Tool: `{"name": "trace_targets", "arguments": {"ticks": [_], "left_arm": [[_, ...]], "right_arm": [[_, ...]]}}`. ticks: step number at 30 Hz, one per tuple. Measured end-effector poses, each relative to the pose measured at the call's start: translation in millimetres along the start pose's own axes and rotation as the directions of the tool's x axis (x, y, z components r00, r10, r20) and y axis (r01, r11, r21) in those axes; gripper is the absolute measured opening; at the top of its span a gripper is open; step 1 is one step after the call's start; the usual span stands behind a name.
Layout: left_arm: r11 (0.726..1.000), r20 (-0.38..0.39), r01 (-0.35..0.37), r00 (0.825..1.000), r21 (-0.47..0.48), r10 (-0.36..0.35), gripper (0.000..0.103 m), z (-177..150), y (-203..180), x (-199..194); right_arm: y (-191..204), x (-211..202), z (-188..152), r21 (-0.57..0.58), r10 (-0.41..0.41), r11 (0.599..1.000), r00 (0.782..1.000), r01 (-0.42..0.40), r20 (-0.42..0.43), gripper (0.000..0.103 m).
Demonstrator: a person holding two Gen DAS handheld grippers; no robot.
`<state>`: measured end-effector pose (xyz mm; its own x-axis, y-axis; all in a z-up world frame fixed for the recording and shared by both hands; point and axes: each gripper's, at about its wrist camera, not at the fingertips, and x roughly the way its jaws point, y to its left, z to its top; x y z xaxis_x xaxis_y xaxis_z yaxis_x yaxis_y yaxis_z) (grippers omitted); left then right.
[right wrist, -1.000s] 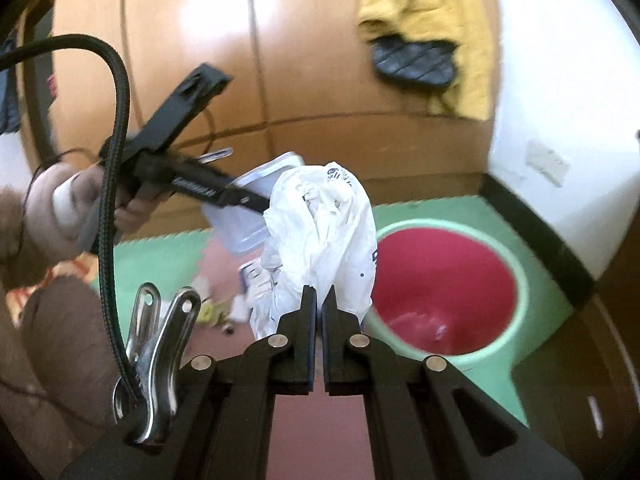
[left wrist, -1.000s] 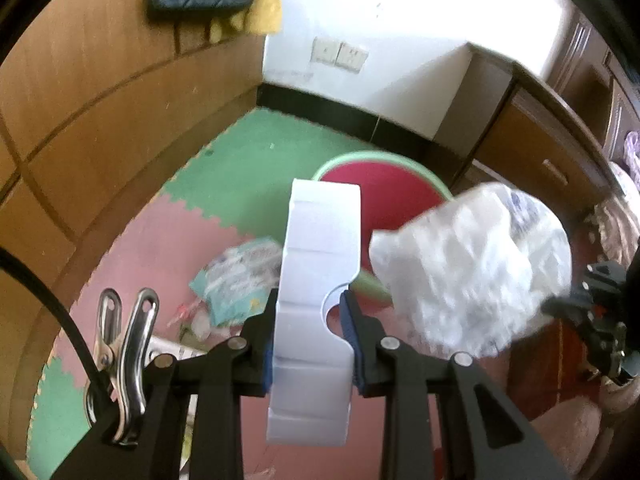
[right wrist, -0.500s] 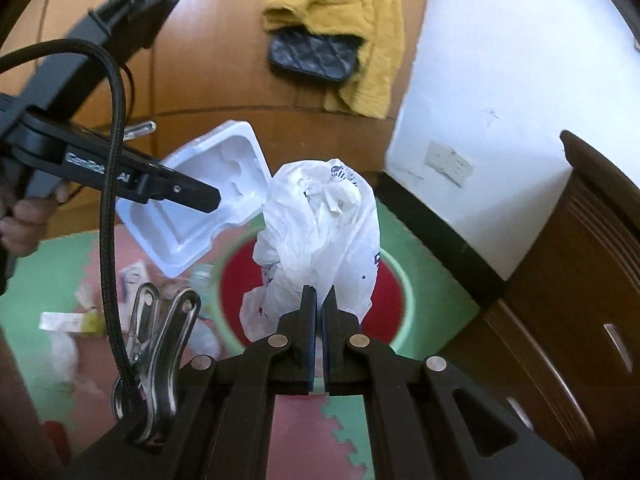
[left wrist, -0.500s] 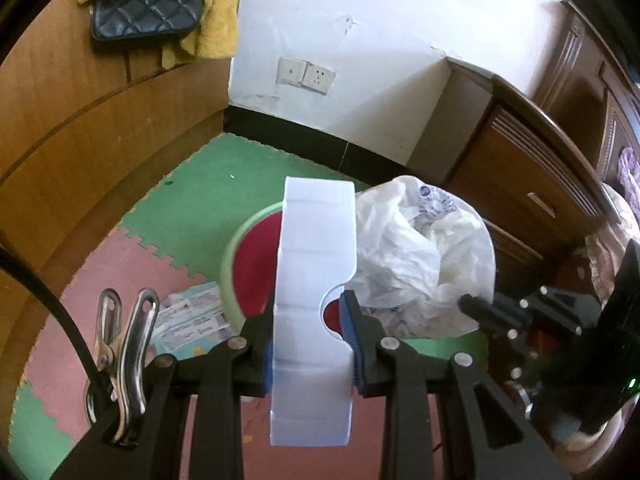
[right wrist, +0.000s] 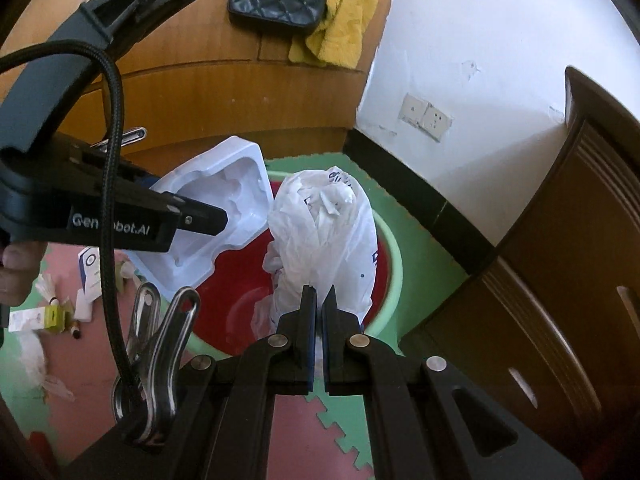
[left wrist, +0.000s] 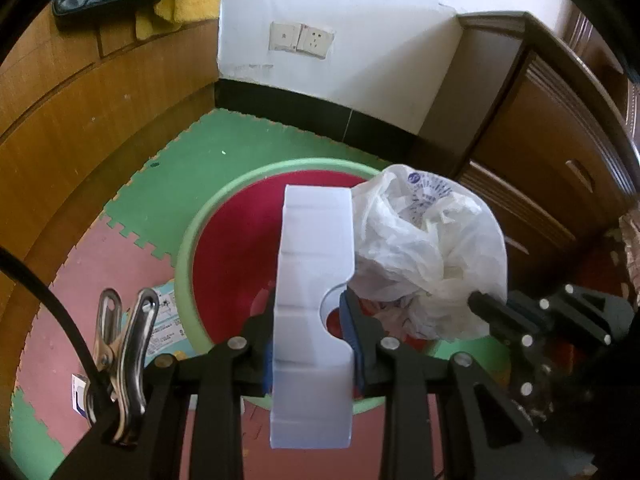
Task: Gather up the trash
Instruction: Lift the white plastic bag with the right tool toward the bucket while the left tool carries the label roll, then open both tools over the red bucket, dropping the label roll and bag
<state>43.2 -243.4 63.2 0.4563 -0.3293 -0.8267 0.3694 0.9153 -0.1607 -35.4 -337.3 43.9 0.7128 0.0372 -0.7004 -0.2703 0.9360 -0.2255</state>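
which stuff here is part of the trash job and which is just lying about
Job:
plastic tray, in left hand-held gripper
plastic bag, in right hand-held gripper
basin
floor scraps

Lying about:
black purse
yellow towel
cabinet

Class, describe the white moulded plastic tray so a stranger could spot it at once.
Find the red basin with the green rim on the foam floor mat. Above it, the left tongs grip the tray: stiff and ribbed, unlike the crumpled white bag beside it.
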Motion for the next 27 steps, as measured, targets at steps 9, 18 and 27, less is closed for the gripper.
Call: {"name": "trace_targets", "arguments": {"ticks": [9,18,27], "left_arm": [[1.000,-0.022,0.010,1.000,-0.008,-0.010,0.029,3,-1,18],[0.999,-0.016,0.021,1.000,-0.031,-0.022,0.033,4,4,8],[0.999,-0.032,0.043,0.999,-0.030,-0.044,0.033,-1,9,-21]], "right_arm": [[1,6,-7,-0.017,-0.033,0.999,0.999,0.033,-0.027,0.006],[-7,5,-8,0.039,-0.066,0.997,0.998,0.065,0.003,0.031],[-2,-10,-6,0.043,-0.016,0.999,0.997,0.013,0.082,0.038]]}}
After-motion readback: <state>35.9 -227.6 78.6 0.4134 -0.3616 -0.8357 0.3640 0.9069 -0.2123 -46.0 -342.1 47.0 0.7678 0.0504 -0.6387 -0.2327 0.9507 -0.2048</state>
